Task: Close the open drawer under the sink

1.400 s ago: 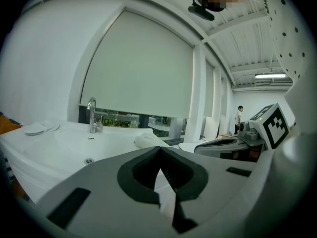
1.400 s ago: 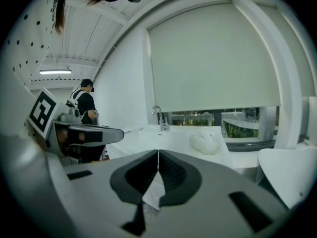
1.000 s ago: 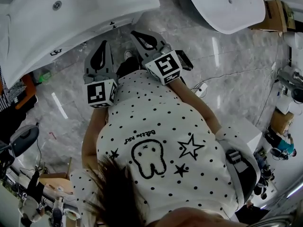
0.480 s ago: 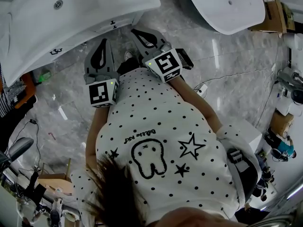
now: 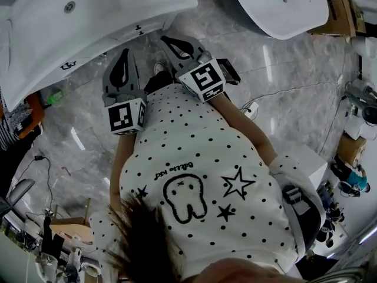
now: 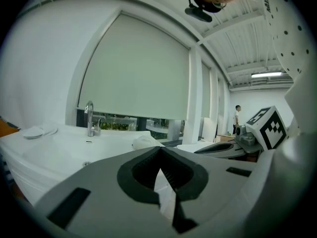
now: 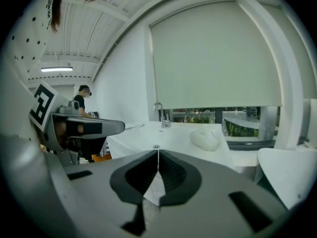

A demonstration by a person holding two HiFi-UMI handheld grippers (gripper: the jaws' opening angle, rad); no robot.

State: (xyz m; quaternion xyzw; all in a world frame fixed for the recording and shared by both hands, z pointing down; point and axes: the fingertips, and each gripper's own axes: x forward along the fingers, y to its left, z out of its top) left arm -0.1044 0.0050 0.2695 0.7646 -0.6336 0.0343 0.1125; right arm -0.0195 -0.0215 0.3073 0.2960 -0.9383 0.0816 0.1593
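The drawer itself I cannot make out. Under the sink's front rim the head view gives me only a white band, overhung by the rim, and I cannot tell whether that is a drawer face or how far out it stands. Two small dark prints sit on the band, too small to read. Neither gripper view looks below the counter.

The left gripper and right gripper both point at that band from close by, but I cannot tell whether either touches it. Each gripper's own view shows its jaws pressed together at the tips, clenched on nothing.

Over the jaws I see the tap and a pale lump on the counter. From above, the drain shows.

Each gripper carries a marker cube — square patterns, no lettering. My operator's dotted shirt fills the lower frame and hides the hands. It bears stars, a tooth-like figure and one upside-down line of script I cannot read surely. A second basin is cut off at the top edge, above the marble floor. A person stands far back.
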